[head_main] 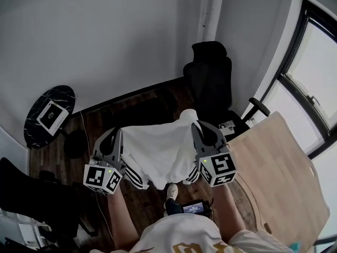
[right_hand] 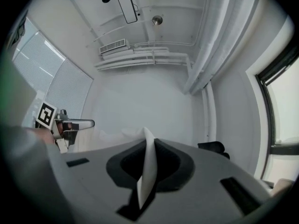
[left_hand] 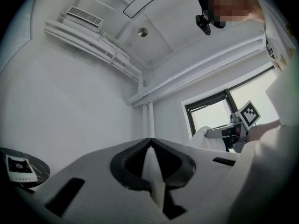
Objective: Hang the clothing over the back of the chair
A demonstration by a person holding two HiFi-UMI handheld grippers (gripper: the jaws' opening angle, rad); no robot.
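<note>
A white garment [head_main: 160, 149] with black-striped edges hangs spread between my two grippers, held up in the air over the dark wood floor. My left gripper [head_main: 118, 136] is shut on its left edge; a fold of white cloth [left_hand: 154, 171] is pinched between the jaws. My right gripper [head_main: 196, 126] is shut on the right edge, where white cloth [right_hand: 147, 167] sticks up between the jaws. A black office chair [head_main: 211, 83] stands beyond the garment, to the right, its high back facing me; its top [right_hand: 215, 147] shows in the right gripper view.
A light wooden table [head_main: 279, 173] lies at the right by the window [head_main: 316, 73]. A round black side table [head_main: 50, 115] with a white card stands at the left. A dark seat [head_main: 26, 199] is at the lower left. A handheld device [head_main: 192, 208] is near the person's feet.
</note>
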